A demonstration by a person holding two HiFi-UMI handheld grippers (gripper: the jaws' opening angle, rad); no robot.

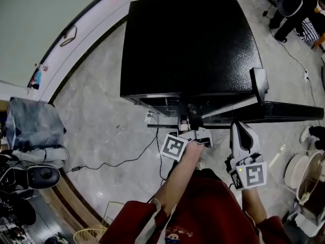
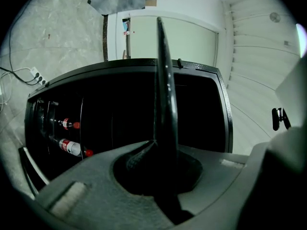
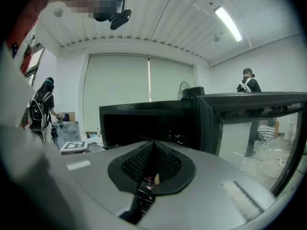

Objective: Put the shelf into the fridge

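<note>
Shelf, a thin dark panel (image 2: 164,80), is pinched edge-on by the left gripper (image 2: 162,150) at the black fridge's (image 1: 188,44) open near side. Held one-sided, with the right gripper (image 3: 152,163) closed on nothing, it may tilt and jam.

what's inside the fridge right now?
Two red-capped bottles show inside the fridge, at the left of the left gripper view. The rest is too dark to read, and the shelf, clamped edge-on in the left gripper, covers a middle strip.
</note>
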